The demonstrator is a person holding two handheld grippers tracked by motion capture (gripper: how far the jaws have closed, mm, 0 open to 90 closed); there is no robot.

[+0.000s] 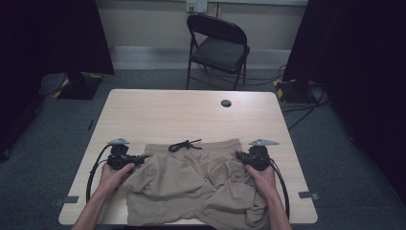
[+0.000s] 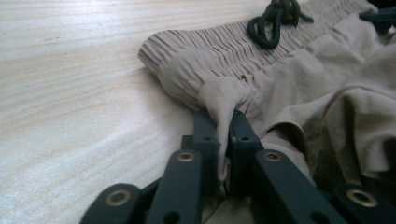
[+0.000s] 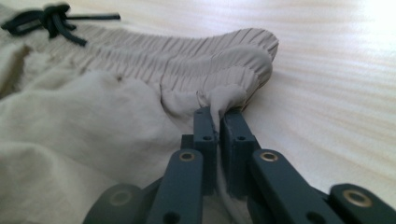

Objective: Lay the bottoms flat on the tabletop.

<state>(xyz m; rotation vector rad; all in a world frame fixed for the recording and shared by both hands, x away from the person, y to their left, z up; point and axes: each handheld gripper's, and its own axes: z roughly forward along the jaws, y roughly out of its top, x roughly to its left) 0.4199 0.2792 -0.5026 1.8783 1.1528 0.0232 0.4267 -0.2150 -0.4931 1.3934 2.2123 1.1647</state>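
Note:
A pair of tan shorts [image 1: 191,184] lies rumpled on the near half of the wooden table [image 1: 158,112], waistband away from me, with a dark drawstring [image 1: 184,145] knotted at the middle. My left gripper [image 1: 142,157] is shut on a pinch of fabric just below the waistband's left end [image 2: 224,100]. My right gripper [image 1: 238,155] is shut on a pinch of fabric below the waistband's right end [image 3: 219,100]. The drawstring [image 2: 275,18] lies beyond the left jaws, and the drawstring [image 3: 51,18] shows at the far left of the right gripper view.
A black folding chair [image 1: 218,45] stands beyond the table's far edge. A dark cable hole [image 1: 226,103] sits in the far right part of the tabletop. Black curtains and stand bases flank the table. Bare wood lies beyond the waistband.

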